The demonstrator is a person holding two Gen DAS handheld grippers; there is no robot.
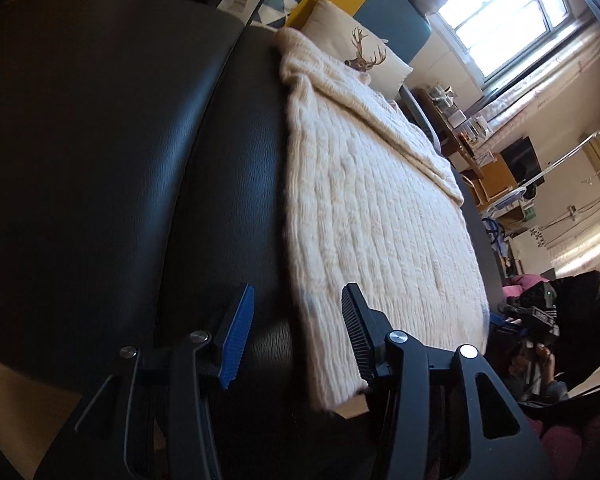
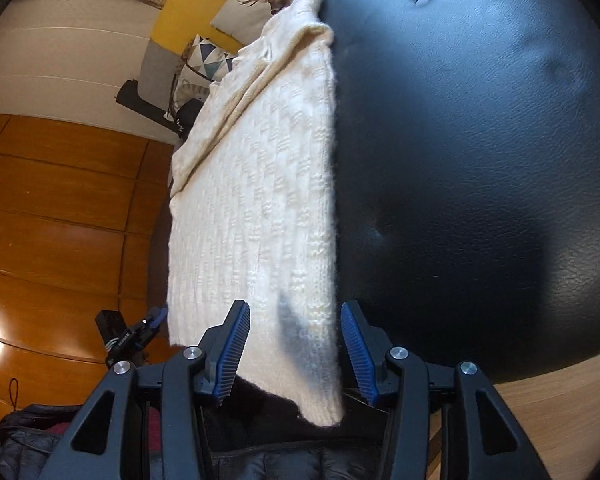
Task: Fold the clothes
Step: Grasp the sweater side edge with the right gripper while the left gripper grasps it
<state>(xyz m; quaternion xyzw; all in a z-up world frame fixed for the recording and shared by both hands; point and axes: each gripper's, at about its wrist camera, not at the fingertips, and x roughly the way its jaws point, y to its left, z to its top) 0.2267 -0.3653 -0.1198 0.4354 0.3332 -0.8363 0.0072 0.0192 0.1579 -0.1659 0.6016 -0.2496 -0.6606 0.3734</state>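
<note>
Sofa (image 1: 120, 160), black and leathery, serving as the folding surface, filling most of both views. Sweater (image 1: 372, 208), cream cable knit, laid lengthwise on the seat as a long narrow strip, sides apparently already turned in with a sleeve lying along its edge toward 2 o'clock in the left view; collar end far off near 12 o'clock, against a deer-print pillow (image 1: 364, 52), hem end nearest the grippers. Probably spread flat so the hem can be lifted and carried up toward the collar for the next fold. Wooden floor (image 2: 60, 208) from 7 to 10 o'clock in the right view.

Left gripper (image 1: 298, 336) pitched down toward the seat, jaws parted about halfway, nothing between the pads but bare black cushion; hem corner just beside the inner finger at 4 o'clock, seemingly not pinched. Right gripper (image 2: 296, 344) likewise tilted down, jaws parted about as far, straddling the other hem corner: knit lies between the blue pads (image 2: 232, 348) with a clear gap on each side, so not clamped. Left gripper also visible small at 8 o'clock in the right view, by the hem's far corner. Both poised at the near edge, one to each corner, ready to close on the fabric.
</note>
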